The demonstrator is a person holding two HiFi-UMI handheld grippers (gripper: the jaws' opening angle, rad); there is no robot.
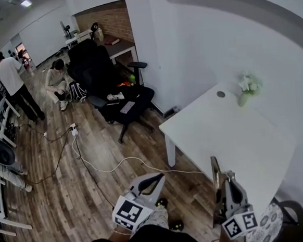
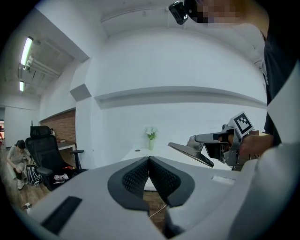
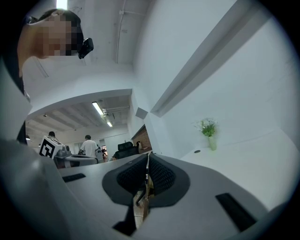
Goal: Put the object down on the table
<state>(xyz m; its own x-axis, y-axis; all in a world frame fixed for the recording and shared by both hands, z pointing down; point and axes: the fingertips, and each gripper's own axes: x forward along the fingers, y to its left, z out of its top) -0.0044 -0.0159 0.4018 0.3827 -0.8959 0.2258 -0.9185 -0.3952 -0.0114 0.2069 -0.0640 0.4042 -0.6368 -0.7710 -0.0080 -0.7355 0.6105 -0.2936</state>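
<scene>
My right gripper (image 1: 223, 179) is shut on a thin flat metal object (image 1: 215, 168), which stands edge-on between its pads in the right gripper view (image 3: 146, 180). The left gripper view shows it as a dark flat blade (image 2: 190, 152) sticking out of the right gripper (image 2: 206, 140). The object hangs in the air at the near edge of the white table (image 1: 236, 132). My left gripper (image 1: 157, 179) is lower left of it over the floor. Its pads (image 2: 138, 176) are pressed together with nothing between them.
A small vase of flowers (image 1: 246, 87) and a round cable hole (image 1: 221, 93) are at the table's far end by the wall. A black office chair (image 1: 113, 95) stands beyond the table. Cables (image 1: 92, 164) run over the wood floor. Two people are at the far left.
</scene>
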